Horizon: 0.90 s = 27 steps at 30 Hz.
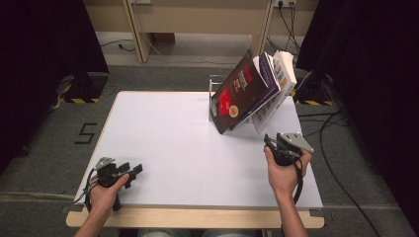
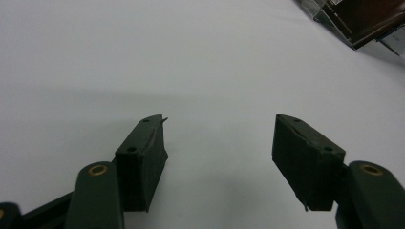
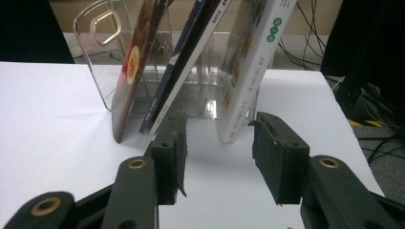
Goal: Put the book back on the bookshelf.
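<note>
Books: three lean in a clear plastic rack (image 3: 95, 57) at about 1 o'clock on the white table (image 1: 163, 143), all tilted the same way.
Dark red book (image 1: 236, 94): front of the row in the high view, cover facing the camera; in the right gripper view it (image 3: 136, 67) is seen edge-on at 11 o'clock.
Purple book (image 1: 267, 74): just behind the red one, mostly covered by it.
White book (image 1: 284, 74): last in the row, at 12 o'clock ahead of the right gripper's jaws (image 3: 248, 71); its top is cut off by the frame edge.
Hard to read: cover lettering is too small to make out; the rack's far walls blur into reflections.
Right gripper (image 3: 218, 143): jaws apart, nothing between the pads, pointing at the gap between the purple and white books, near them but not touching.
Right hand (image 1: 285, 168): at 5 o'clock on the table, wrapped round the handle, forearm coming in from below.
Left gripper (image 2: 219, 143): jaws apart over bare table; a corner of the books shows at 1 o'clock.
Left hand (image 1: 106, 190): at 7 o'clock by the near edge, well apart from the books.
</note>
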Available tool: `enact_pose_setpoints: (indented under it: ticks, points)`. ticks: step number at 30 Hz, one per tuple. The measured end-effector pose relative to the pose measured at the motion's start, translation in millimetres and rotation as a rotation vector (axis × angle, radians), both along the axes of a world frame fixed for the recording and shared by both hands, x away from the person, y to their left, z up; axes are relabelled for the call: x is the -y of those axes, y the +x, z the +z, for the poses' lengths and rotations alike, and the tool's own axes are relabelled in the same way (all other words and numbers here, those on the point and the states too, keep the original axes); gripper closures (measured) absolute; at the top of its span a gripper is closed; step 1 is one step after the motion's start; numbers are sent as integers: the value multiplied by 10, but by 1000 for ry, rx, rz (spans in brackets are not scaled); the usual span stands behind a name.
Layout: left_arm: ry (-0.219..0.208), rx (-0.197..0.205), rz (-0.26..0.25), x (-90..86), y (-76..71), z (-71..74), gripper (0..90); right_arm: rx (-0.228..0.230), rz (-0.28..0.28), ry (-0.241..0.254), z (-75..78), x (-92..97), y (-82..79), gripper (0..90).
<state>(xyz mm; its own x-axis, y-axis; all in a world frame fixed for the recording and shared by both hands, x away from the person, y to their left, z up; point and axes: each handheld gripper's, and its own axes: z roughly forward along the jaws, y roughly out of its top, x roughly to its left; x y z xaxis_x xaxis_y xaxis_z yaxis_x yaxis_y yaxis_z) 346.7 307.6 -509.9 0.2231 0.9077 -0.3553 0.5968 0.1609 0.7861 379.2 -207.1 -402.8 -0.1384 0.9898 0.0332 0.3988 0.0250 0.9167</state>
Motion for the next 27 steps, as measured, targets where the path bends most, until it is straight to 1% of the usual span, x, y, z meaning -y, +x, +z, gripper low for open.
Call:
enact_pose_setpoints:
  ticks: [14,17,25,27]
  points:
    - [-1,1,2,-3,-2,2,349,-10,-14,3,-70,86,-59,555]
    - [0,1,1,-1,-2,1,349,-9,-19,6,-75,105,-72,555]
    - [-1,2,2,-3,-5,4,349,-15,-26,-5,-87,153,-103,555]
    - [-1,2,1,-1,-4,2,349,-16,-28,1,-97,155,-106,555]
